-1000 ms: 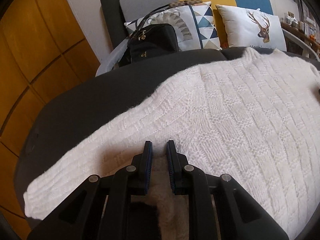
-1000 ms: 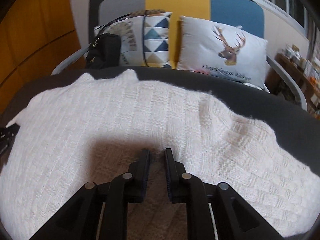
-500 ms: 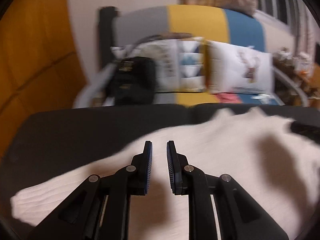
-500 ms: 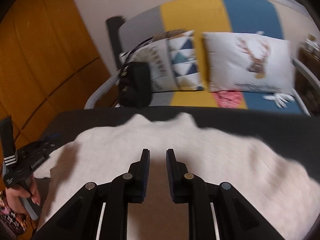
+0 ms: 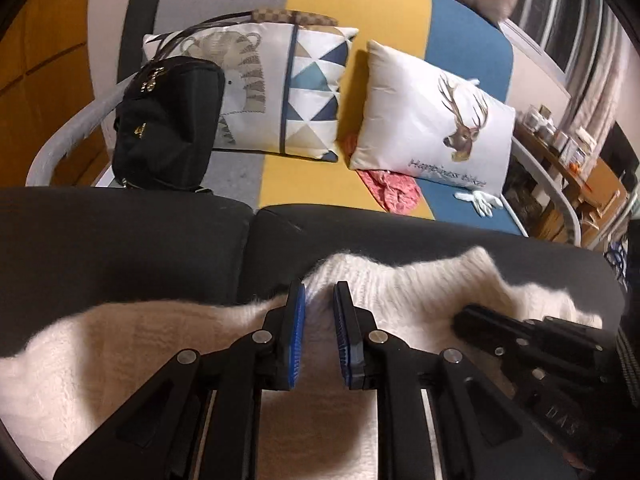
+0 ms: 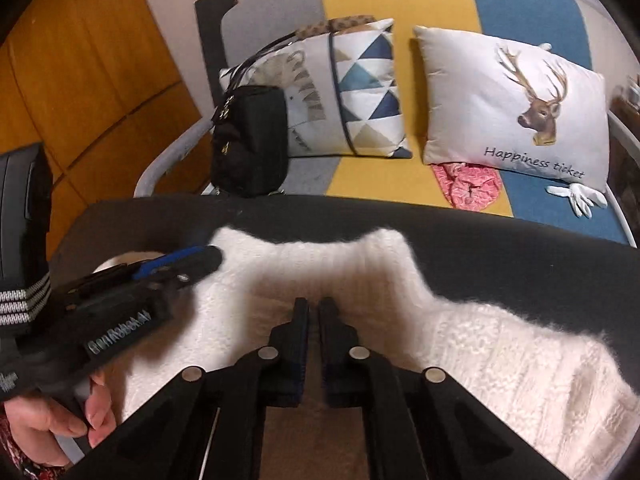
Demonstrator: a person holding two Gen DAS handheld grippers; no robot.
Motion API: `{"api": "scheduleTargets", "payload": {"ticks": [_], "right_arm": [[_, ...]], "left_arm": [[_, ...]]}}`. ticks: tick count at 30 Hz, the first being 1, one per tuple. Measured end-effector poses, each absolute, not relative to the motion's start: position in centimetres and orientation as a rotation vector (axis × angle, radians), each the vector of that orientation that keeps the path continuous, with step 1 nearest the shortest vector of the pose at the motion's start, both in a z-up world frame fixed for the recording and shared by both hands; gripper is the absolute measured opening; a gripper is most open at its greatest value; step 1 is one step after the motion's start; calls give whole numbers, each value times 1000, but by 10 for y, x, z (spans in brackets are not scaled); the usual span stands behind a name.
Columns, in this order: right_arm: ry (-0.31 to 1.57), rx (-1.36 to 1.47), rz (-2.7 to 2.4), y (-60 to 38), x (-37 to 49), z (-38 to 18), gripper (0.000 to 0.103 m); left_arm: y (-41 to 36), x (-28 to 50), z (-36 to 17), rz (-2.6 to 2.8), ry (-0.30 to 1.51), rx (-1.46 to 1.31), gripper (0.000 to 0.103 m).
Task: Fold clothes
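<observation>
Work surface: a dark padded surface (image 5: 120, 248) fills the middle band of both views; behind it, in the upper half, I see a striped sofa (image 5: 360, 8) with a deer cushion (image 6: 516, 104), a triangle cushion (image 6: 360, 92) and a black bag (image 5: 168, 120).
Task's thing: a white knitted sweater (image 6: 500, 360) lies flat on the dark surface across the lower half of both frames, its ribbed neck edge toward the sofa.
Handling, my judgement: light, soft and limp; the fluffy knit stretches and will sag and drag if I lift it by one point.
Where to hold, my judgement: the thicker ribbed neck or shoulder edge, one tong on each side.
Left gripper (image 5: 320, 300): lower centre of its view, at the sweater's far edge; jaws opening slightly, a narrow gap; knit shows in the gap, but I cannot tell if the pads press it.
Right gripper (image 6: 314, 308): lower centre of its view, jaws closed, tips on the knit below the neck; a pinched fold is not discernible.
Person's hand (image 6: 52, 420): lower left of the right view, holding the left handle.
Change: a second ago both tongs sat over the sweater's broad body; now both are at the neck end and the right jaws have closed.
</observation>
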State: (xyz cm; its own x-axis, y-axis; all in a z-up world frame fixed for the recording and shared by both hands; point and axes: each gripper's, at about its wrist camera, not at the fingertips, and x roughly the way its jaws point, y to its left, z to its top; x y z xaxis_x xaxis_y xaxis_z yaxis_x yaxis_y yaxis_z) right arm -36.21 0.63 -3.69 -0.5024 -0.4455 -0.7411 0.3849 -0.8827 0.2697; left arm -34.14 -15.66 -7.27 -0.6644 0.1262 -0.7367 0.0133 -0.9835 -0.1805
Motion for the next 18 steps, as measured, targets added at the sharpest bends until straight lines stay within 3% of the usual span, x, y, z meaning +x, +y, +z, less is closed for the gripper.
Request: {"api": "scheduleTargets", "payload": {"ticks": [4,8,10,12,16,18], "right_arm": [[-316,1211,-2337,30,-371,-49,0],[-382,1193,-2287,37,-373,-37,3],[-419,1118,-2297,45,-366,-21,4],[-413,1120,-2304,50,-365,-14,4],[-367,1218,-2290,46,-374,-29,7],[-341,1220,-2332,48,-376,-37,0]], "left_arm": [[-155,-341,-74,2802,-266,-1250,19],[-151,-339,-68,2807,-218,-1253,19],[-154,-331,-58,2817,-276,-1207,19],[-157,-319,-50,2833,-355,-1136,19],[-144,-323,-63,2794,-248,-1241,19],[-145,-326,-68,2791,-244,-1258,19]]}}
